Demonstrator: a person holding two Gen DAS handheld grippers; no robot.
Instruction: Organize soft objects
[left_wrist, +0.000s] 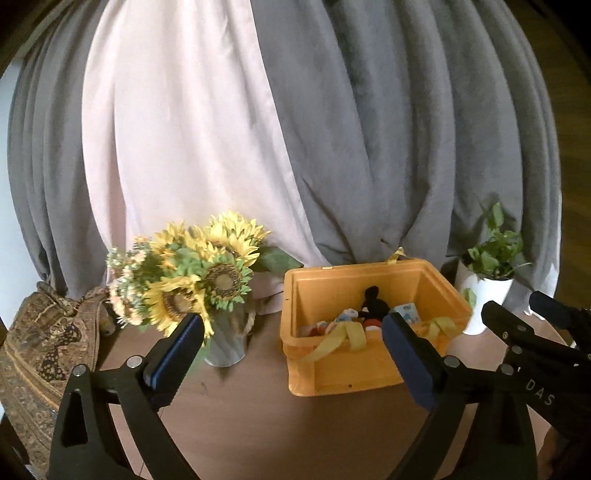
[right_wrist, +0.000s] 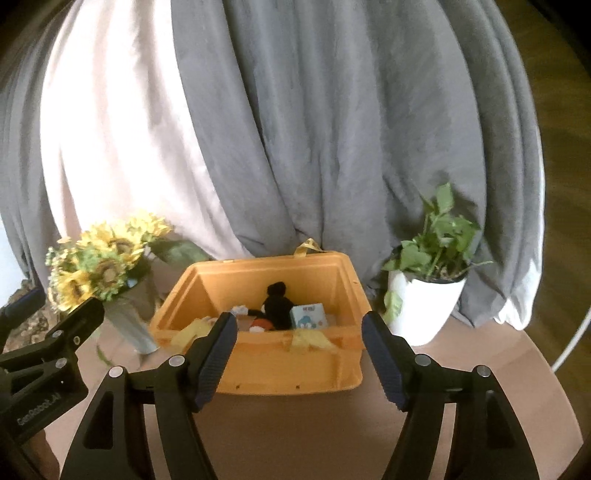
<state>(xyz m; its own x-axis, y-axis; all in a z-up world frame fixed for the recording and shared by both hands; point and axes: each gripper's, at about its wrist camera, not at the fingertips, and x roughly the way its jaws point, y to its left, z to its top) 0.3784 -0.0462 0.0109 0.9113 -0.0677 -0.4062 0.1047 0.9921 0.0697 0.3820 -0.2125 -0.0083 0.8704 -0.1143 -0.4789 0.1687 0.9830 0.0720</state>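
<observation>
An orange bin (left_wrist: 351, 373) (right_wrist: 280, 365) with yellow ribbon handles stands on the brown table. Inside lie soft toys: a black plush (left_wrist: 371, 301) (right_wrist: 277, 304), a small white-blue cube (left_wrist: 406, 309) (right_wrist: 309, 314) and white-red pieces. My left gripper (left_wrist: 293, 350) is open and empty, held in front of the bin. My right gripper (right_wrist: 299, 349) is open and empty, also in front of the bin; it shows at the right edge of the left wrist view (left_wrist: 524, 310).
A vase of sunflowers (left_wrist: 199, 273) (right_wrist: 103, 269) stands left of the bin. A white pot with a green plant (left_wrist: 487, 284) (right_wrist: 428, 291) stands to its right. Grey and pink curtains (left_wrist: 295, 129) hang behind. A patterned cloth (left_wrist: 44, 350) lies far left.
</observation>
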